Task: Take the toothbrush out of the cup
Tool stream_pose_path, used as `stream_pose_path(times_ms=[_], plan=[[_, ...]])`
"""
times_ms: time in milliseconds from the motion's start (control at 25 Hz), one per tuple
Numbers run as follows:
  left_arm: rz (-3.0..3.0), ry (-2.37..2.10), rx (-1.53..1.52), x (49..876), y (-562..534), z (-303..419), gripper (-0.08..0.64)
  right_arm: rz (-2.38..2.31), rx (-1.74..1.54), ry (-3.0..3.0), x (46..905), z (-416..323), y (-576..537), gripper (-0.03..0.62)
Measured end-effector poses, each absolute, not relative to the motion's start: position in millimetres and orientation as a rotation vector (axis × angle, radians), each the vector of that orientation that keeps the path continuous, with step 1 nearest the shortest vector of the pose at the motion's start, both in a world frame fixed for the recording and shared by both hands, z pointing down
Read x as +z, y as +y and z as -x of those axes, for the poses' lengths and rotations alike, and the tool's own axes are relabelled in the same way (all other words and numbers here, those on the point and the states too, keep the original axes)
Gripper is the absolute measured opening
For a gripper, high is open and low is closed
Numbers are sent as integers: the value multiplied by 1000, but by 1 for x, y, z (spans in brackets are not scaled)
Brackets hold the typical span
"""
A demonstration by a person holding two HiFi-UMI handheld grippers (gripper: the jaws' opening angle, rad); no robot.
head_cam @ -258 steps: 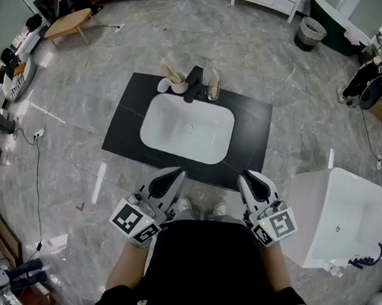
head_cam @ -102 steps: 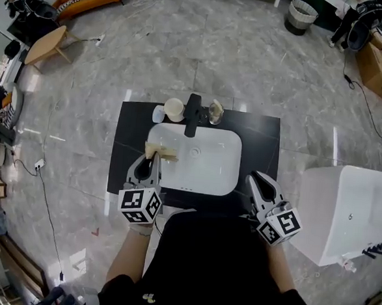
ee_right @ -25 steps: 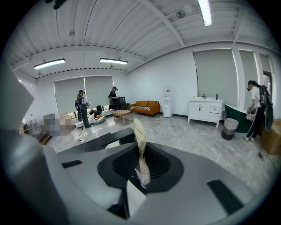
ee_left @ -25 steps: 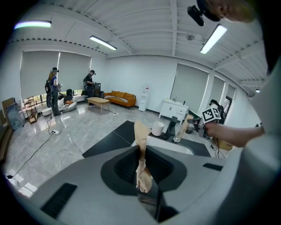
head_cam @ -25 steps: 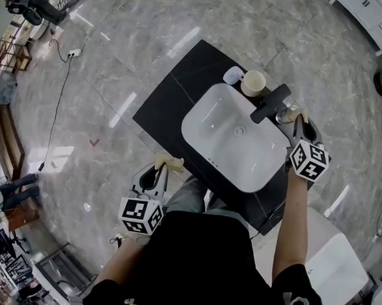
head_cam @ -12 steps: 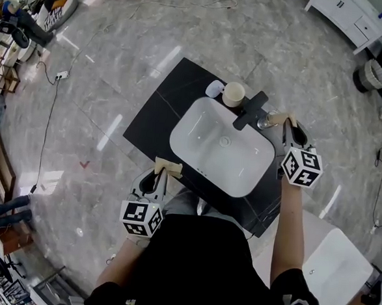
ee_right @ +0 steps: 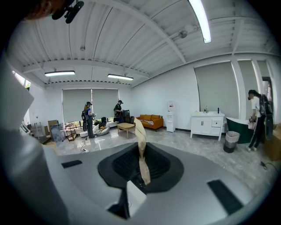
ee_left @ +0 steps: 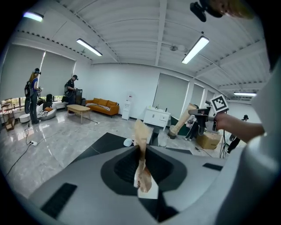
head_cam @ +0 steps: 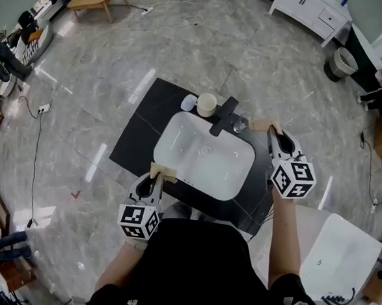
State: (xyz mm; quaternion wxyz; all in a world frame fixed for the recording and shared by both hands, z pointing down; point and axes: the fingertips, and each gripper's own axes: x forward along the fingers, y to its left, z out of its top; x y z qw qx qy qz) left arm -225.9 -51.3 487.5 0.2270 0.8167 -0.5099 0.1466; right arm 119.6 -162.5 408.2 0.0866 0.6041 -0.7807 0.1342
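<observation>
My left gripper (head_cam: 155, 178) hangs at the near left corner of the sink (head_cam: 197, 162), past the edge of the black tabletop (head_cam: 139, 145) and over the floor (head_cam: 83, 108). Its jaws are clamped on a tan toothbrush (ee_left: 141, 132), wooden by the look of it. The thin handle stands upright between them and pokes out past the tips. I judge that I hold it here simply to park it clear of the work while the other hand is busy. My left forearm (head_cam: 121, 264) is tucked close to my body, with the gripper aimed forward and a little down.

Along the sink's far rim, from left to right, stand a small white dish (head_cam: 189, 103), a beige cup (head_cam: 207, 105), the black tap (head_cam: 223, 115) and a clear glass (head_cam: 240, 124). I see nothing standing in the cup or the glass.

My right gripper (head_cam: 271, 131) is at the sink's far right corner, just right of the glass and, I judge, above it. Its jaws are fully closed on a second toothbrush (head_cam: 263, 125), gripped low on the handle so the rest rises clear. So the task's thing is out of its holder and in my grip. My right arm (head_cam: 283, 240) is stretched well forward, the gripper nearly level and tipped slightly down.
</observation>
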Motion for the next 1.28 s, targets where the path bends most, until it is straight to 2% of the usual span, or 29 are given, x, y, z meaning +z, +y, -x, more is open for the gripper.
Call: stream_pose_path(times_ms=[320, 1280], plan=[[-2386, -1249, 403, 485, -68, 182, 57, -1866, 404, -2338, 390, -123, -98, 58], [-2679, -657, 515, 489, -64, 26, 57, -2305, 684, -1916, 464, -188, 93, 58]])
